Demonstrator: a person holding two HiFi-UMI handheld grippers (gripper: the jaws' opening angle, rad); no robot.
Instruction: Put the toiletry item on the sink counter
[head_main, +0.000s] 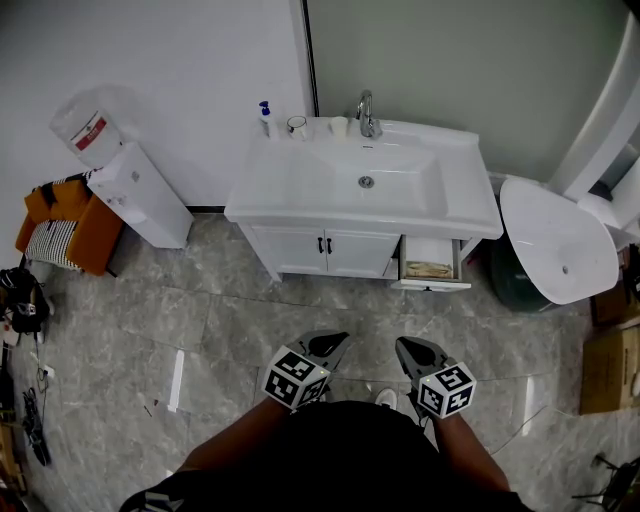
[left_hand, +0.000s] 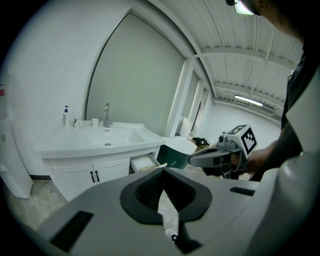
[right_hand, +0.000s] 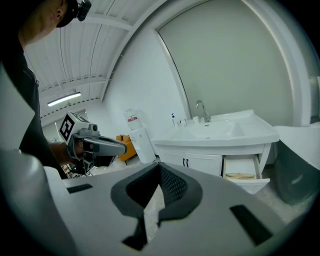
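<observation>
Left gripper (head_main: 334, 343) and right gripper (head_main: 406, 349) sat bottom centre, fingers together on nothing, likely idle: tabletop (head_main: 470, 205) and open drawer (head_main: 430, 250) were well apart, up-frame.

bright, even light; fisheye-warped edges

Pump bottle (head_main: 265, 118), cup (head_main: 297, 126) on sink counter (head_main: 268, 192), left of faucet (head_main: 368, 114); open drawer (head_main: 431, 264) below right.

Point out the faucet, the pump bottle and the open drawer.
faucet (head_main: 368, 115), head view, its upright body.
pump bottle (head_main: 266, 122), head view, its body.
open drawer (head_main: 430, 250), head view, its bare inside.
</observation>
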